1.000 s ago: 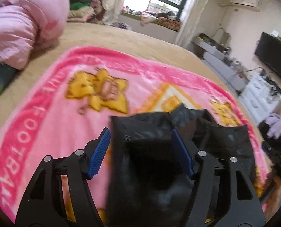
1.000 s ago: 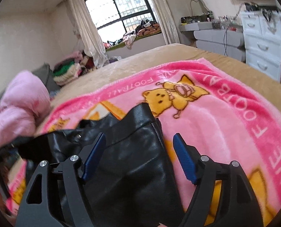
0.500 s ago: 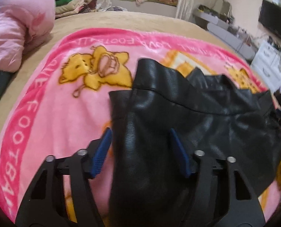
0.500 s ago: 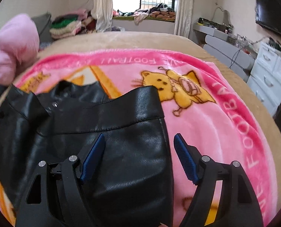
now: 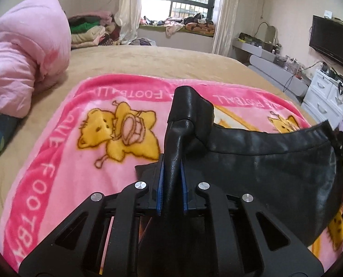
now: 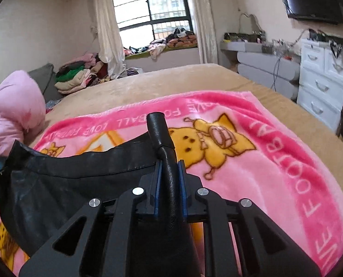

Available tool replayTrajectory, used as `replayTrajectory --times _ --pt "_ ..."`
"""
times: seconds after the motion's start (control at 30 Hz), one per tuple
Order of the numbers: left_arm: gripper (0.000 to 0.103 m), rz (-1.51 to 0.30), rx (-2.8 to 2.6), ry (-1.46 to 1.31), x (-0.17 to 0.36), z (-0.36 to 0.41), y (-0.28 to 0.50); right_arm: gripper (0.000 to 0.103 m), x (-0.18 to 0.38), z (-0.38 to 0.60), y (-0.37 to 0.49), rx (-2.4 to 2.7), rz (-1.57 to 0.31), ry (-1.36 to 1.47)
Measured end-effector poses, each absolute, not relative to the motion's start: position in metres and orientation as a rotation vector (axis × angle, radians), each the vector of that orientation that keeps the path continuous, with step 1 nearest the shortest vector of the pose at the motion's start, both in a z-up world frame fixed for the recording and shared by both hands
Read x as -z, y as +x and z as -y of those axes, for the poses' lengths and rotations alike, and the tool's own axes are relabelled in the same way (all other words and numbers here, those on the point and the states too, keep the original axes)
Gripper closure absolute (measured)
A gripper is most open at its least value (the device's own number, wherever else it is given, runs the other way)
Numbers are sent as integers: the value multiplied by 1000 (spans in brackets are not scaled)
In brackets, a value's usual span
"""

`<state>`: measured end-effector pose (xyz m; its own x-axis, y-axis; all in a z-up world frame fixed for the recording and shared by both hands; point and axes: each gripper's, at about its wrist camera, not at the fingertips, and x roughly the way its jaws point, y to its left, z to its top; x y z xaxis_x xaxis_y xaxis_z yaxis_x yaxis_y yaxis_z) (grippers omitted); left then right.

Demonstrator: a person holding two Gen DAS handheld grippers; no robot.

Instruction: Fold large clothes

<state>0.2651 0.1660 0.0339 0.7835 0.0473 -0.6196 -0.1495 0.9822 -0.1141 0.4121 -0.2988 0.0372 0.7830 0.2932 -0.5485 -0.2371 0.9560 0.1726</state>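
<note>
Pink blanket point(image 5: 56, 168) beneath black leather garment point(image 5: 275, 173) — beige bed point(image 5: 148, 62)

The left gripper point(image 5: 172, 185) has just closed and pinches a fold of the black jacket point(image 5: 263, 168). The jacket hangs over the pink blanket point(image 5: 63, 161) on the bed point(image 5: 148, 62). Its far right end is hard to see.

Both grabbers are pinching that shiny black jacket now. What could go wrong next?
1. The black jacket looks smooth and slippery, and each hand-held gripper, left and right, has just closed on only a narrow pinched ridge, so it might slide out when lifted.
2. The stretch between the grips sags, so the fold may come out crooked.
3. Dragging the jacket might rumple the pink blanket beneath.
</note>
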Motion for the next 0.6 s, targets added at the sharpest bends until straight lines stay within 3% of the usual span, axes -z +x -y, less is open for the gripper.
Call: replayTrajectory --times 0.23,0.6 --pt "97 -759 -134 -140 4 -167 288 92 0 294 432 -234 -705 85" --pt "86 -813 -152 -164 26 -174 290 84 28 291 436 -188 -783 65"
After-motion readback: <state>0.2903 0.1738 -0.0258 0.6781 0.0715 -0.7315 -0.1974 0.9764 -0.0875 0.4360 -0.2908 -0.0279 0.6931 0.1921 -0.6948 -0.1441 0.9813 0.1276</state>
